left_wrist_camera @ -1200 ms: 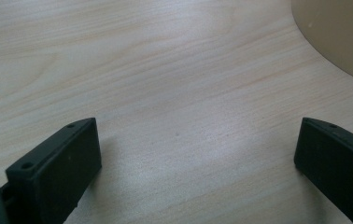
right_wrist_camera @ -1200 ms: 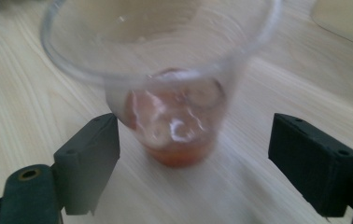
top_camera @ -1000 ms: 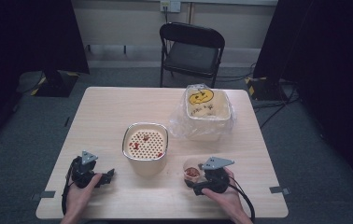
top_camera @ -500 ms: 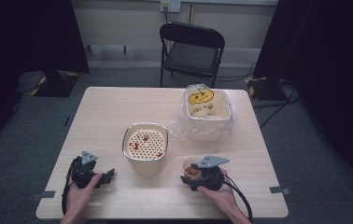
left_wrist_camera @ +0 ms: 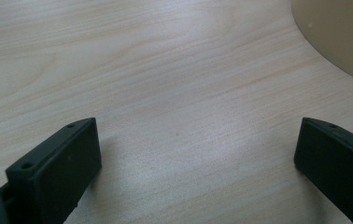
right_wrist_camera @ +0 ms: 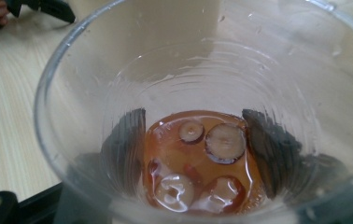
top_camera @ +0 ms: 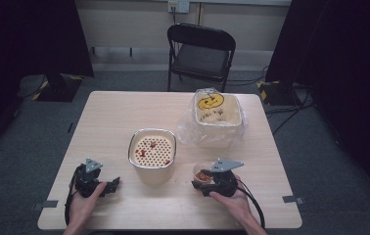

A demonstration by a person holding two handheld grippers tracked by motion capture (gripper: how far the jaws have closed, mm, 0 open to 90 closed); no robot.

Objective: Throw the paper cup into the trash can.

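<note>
While both of a person's hands rest at the near edge of the table [top_camera: 124, 112], the right gripper [top_camera: 203, 185] holds a clear plastic cup [right_wrist_camera: 198, 116], its two dark jaws pressed against opposite sides of the cup's lower wall, as seen through the plastic in the right gripper view. Amber liquid with a few round reddish pieces [right_wrist_camera: 224, 142] lies pooled at the bottom, and the low, level hold looks meant to keep it from spilling. At near left, the left gripper [top_camera: 113, 185] sits on the wood with its jaws spread wide and nothing between them, seemingly parked out of the way while the other hand works. Just beyond the cup stands a cream container [top_camera: 152, 154] topped by a perforated strainer insert carrying a few red bits, probably placed centrally so the cup can reach it. Farther back at right, a tub [top_camera: 218, 113] lined with a clear plastic bag shows a yellow smiley face inside; what else it holds cannot be made out. Behind the table stands a black folding chair [top_camera: 200, 51].
</note>
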